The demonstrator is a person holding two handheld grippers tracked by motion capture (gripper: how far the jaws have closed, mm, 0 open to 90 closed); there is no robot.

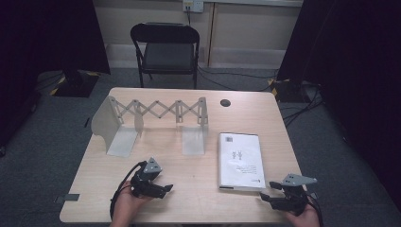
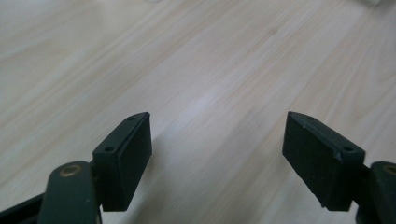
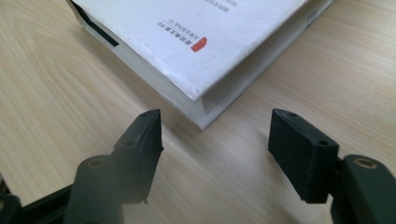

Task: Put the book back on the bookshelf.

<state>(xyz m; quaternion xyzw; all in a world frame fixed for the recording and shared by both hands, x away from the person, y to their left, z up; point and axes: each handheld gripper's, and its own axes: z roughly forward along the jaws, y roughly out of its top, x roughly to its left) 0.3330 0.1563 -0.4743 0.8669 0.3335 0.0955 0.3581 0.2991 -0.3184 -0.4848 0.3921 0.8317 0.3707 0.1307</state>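
Both sets of jaws open, nothing between them. White book (image 1: 240, 161) flat on the counter (image 1: 198, 189), right of the expanding bookend rack (image 1: 156, 124); right gripper (image 3: 215, 135) aimed at its near corner. Best to slide in level, straddle the corner, then squeeze. Left gripper (image 2: 217, 154) over bare wood. Cover print too small to read.

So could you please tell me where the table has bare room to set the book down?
Bare wood lies between the left tongs and the book, and along the left edge beside the expandable book rack. The rack's two bays also stand empty. It is tighter at the right front corner, around the right tongs.
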